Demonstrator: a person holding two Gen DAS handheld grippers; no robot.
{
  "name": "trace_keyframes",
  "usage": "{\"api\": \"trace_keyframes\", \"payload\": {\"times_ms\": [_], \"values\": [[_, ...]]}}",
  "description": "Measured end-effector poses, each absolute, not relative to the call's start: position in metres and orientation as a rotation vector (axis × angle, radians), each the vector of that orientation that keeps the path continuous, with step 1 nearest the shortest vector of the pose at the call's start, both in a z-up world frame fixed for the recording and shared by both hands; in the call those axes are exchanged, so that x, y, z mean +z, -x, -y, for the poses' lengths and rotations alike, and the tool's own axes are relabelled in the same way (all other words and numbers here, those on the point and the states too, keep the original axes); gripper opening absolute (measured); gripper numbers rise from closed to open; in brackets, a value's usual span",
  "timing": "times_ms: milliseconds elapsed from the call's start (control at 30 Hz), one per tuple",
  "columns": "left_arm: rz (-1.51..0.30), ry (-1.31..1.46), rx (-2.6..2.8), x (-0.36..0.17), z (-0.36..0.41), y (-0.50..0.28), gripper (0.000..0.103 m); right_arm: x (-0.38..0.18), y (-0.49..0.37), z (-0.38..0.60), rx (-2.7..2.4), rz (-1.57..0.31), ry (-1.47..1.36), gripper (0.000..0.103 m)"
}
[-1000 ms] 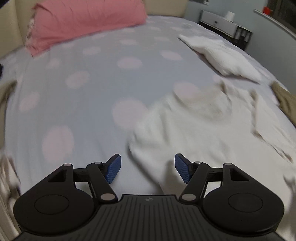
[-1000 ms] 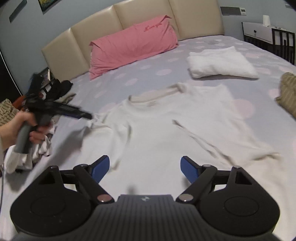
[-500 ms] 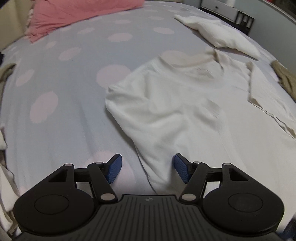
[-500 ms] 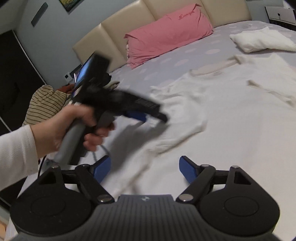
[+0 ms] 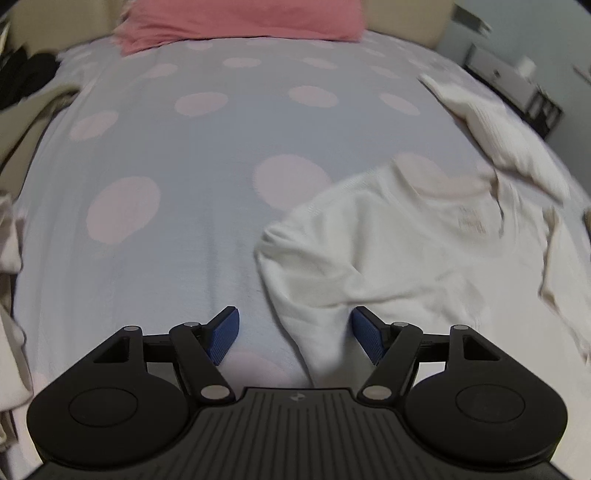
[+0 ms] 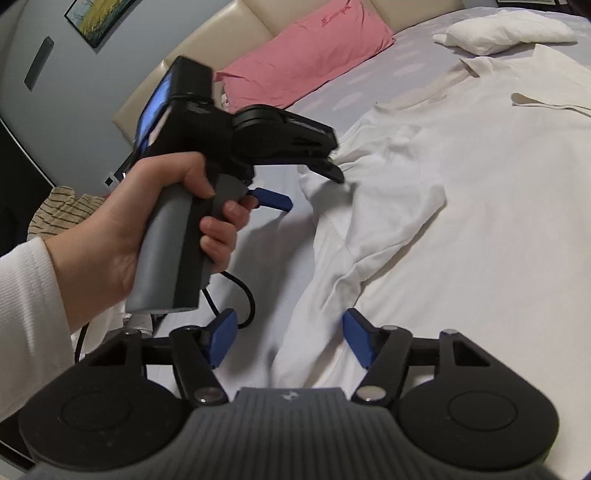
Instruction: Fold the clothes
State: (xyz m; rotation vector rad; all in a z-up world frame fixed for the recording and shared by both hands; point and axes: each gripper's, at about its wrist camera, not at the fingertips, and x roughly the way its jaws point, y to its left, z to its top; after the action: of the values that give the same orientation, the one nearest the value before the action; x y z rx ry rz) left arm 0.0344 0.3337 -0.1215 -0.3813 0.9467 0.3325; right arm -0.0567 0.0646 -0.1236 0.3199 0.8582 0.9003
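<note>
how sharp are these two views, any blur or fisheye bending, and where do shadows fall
Left wrist view: white shirt and dotted bedsheet soft with motion blur, edges bowed. Right wrist view: sharper, the hand crisp; headboard curves; a dim shadow lies on the sheet under the left gripper.

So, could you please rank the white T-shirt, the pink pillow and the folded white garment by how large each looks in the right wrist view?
1. white T-shirt, by far the largest, though it lies nearest the camera.
2. pink pillow.
3. folded white garment, smallest; it lies about as far off as the pillow, so that ranking seems fair.
</note>
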Motion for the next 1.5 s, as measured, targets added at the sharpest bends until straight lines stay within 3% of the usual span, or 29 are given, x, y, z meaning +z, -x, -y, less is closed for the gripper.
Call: {"api": "trace_keyframes", "payload": {"times_ms": [67, 100, 133, 167, 200, 233, 567, 633, 700, 767, 833, 900, 967, 1167, 1300, 1500], "values": [[-0.933, 0.425, 0.351, -0.122, -0.343, -0.034, 0.059, -0.126, 0.054, -0.068, 0.904, -0.859, -0.322, 0.055], [-0.928, 0.422, 0.360, -0.123, -0.346, -0.034, 0.046, -0.128, 0.053, -0.070, 0.904, -0.861, -0.316, 0.049], [-0.923, 0.411, 0.370, -0.123, -0.347, -0.035, 0.036, -0.129, 0.051, -0.072, 0.901, -0.862, -0.306, 0.026], [-0.920, 0.392, 0.378, -0.122, -0.349, -0.035, 0.019, -0.131, 0.051, -0.075, 0.895, -0.869, -0.294, 0.004], [-0.917, 0.369, 0.385, -0.121, -0.351, -0.036, 0.005, -0.133, 0.050, -0.076, 0.888, -0.882, -0.296, 0.005], [-0.922, 0.354, 0.395, -0.121, -0.353, -0.036, 0.002, -0.134, 0.050, -0.075, 0.893, -0.886, -0.317, 0.005], [-0.875, 0.481, 0.414, -0.111, -0.391, -0.026, 0.002, -0.139, 0.060, -0.089, 0.863, -0.922, -0.403, 0.005], [-0.860, 0.514, 0.379, -0.108, -0.393, -0.022, 0.013, -0.137, 0.060, -0.095, 0.856, -0.908, -0.381, 0.009], [-0.840, 0.534, 0.338, -0.103, -0.391, -0.018, 0.025, -0.135, 0.058, -0.094, 0.864, -0.922, -0.419, 0.022], [-0.843, 0.531, 0.298, -0.098, -0.386, -0.015, 0.032, -0.131, 0.058, -0.083, 0.896, -0.940, -0.477, 0.061], [-0.845, 0.512, 0.261, -0.092, -0.377, -0.012, 0.040, -0.120, 0.063, -0.066, 0.930, -0.920, -0.453, 0.071], [-0.836, 0.466, 0.234, -0.085, -0.364, -0.009, 0.051, -0.105, 0.068, -0.041, 0.969, -0.869, -0.403, 0.072], [-0.843, 0.401, 0.221, -0.078, -0.351, -0.011, 0.053, -0.092, 0.061, -0.017, 1.005, -0.823, -0.334, 0.078], [-0.916, 0.240, 0.220, -0.073, -0.333, -0.040, 0.056, -0.053, -0.019, 0.052, 1.050, -0.752, -0.114, 0.081], [-1.043, 0.269, 0.166, -0.090, -0.339, -0.061, 0.057, -0.029, -0.128, 0.076, 1.088, -0.849, -0.043, 0.084], [-1.093, 0.334, 0.210, -0.116, -0.357, -0.062, 0.057, -0.017, -0.278, 0.087, 0.983, -1.037, -0.057, 0.087]]}}
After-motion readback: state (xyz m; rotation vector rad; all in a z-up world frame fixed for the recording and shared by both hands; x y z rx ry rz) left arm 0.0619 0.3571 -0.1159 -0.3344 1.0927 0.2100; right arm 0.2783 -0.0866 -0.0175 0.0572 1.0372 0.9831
